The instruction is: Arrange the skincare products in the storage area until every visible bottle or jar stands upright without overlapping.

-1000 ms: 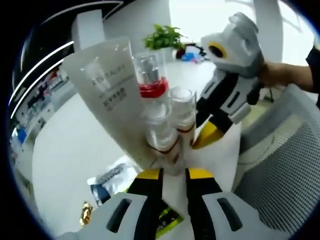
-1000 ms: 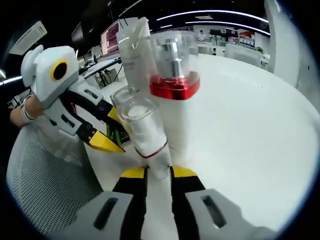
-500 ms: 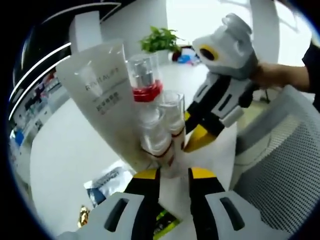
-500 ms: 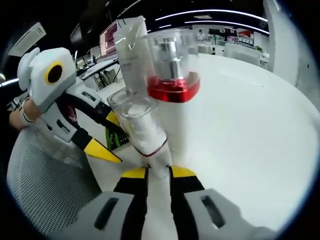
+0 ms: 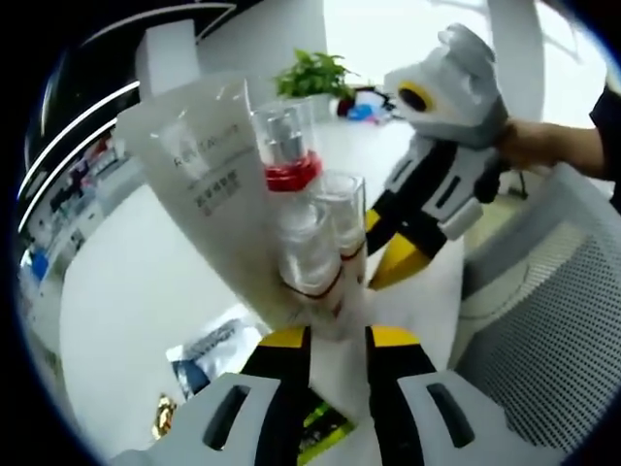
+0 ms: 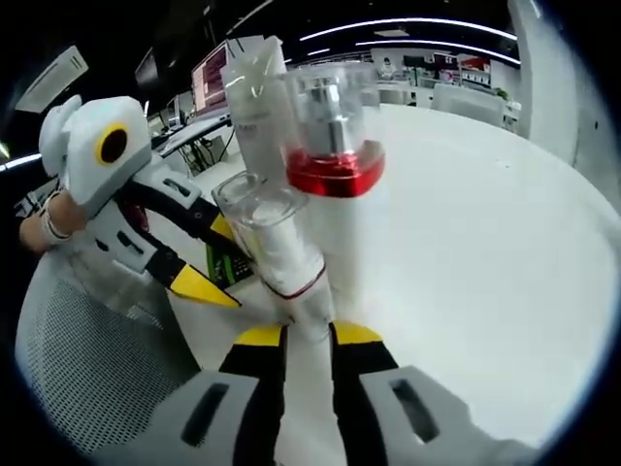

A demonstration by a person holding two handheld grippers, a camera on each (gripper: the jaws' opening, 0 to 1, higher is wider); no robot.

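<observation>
On the white table [image 5: 126, 282] stands a tight cluster: a tall white tube [image 5: 209, 184], a pump bottle with a red collar [image 5: 289, 146] and two small white bottles with clear caps. My left gripper [image 5: 338, 335] is shut on the base of the nearer small bottle [image 5: 306, 252]. The right gripper [image 5: 381, 243] comes in from the right, its yellow tips at the farther small bottle [image 5: 346, 209]. In the right gripper view my right gripper [image 6: 306, 333] is shut on a small bottle [image 6: 277, 243]. Behind it rise the red-collared bottle [image 6: 335, 136] and the tube [image 6: 254, 92]. The left gripper [image 6: 213, 257] reaches in beside them.
A grey mesh chair [image 5: 543, 320] stands close on the right, also seen low left as mesh chair [image 6: 87, 369]. Flat sachets [image 5: 209, 345] and a green packet [image 5: 325, 427] lie on the table near my left jaws. A potted plant [image 5: 315, 73] stands far back.
The right gripper swayed a little toward the bottles and back. Both holds are unchanged and the cluster has stayed where it was.
</observation>
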